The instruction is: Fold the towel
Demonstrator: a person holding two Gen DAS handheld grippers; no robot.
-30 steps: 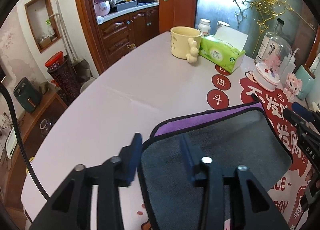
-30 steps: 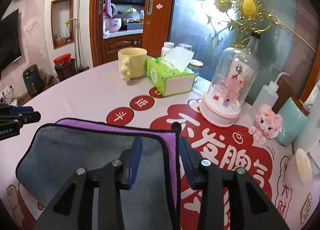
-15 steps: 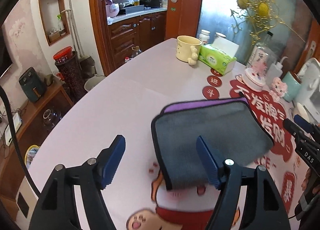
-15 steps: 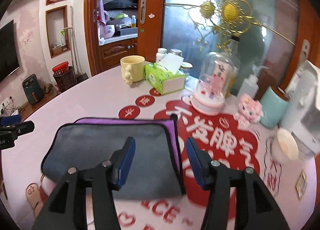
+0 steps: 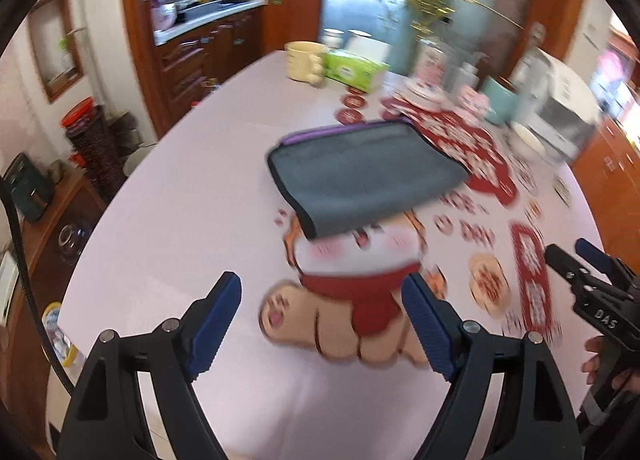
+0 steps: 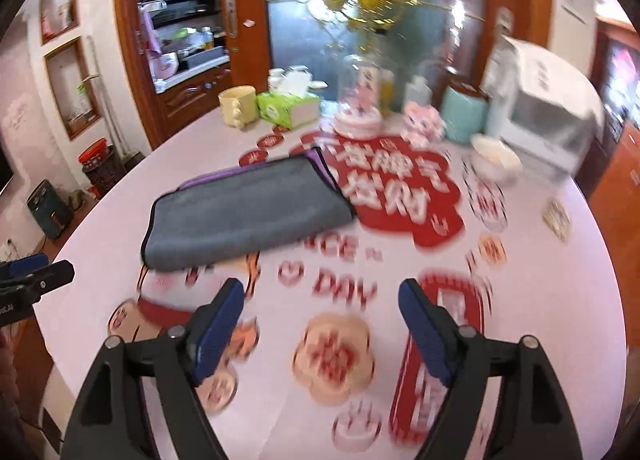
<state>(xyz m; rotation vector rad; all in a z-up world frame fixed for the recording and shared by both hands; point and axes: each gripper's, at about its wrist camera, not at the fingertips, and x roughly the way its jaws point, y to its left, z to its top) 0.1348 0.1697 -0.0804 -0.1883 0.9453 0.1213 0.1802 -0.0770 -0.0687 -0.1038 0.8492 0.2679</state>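
The towel [image 5: 360, 176] lies folded flat on the table, grey side up with a purple layer showing along its far edge. It also shows in the right wrist view [image 6: 248, 208]. My left gripper [image 5: 322, 324] is open and empty, held above the table well short of the towel's near edge. My right gripper [image 6: 322, 324] is open and empty, also back from the towel. Each gripper shows at the edge of the other's view, the right one [image 5: 592, 292] and the left one [image 6: 28, 276].
A round table with a pink printed cover [image 5: 168, 244]. At its far side stand a yellow mug [image 6: 238, 106], a green tissue box [image 6: 288, 108], a glass dome ornament [image 6: 360, 100], a teal cup [image 6: 466, 114] and a white appliance [image 6: 548, 108]. Wooden cabinets stand behind.
Both grippers have let go of the towel, opened wide and pulled back and up from it. The towel has stayed folded on the table.
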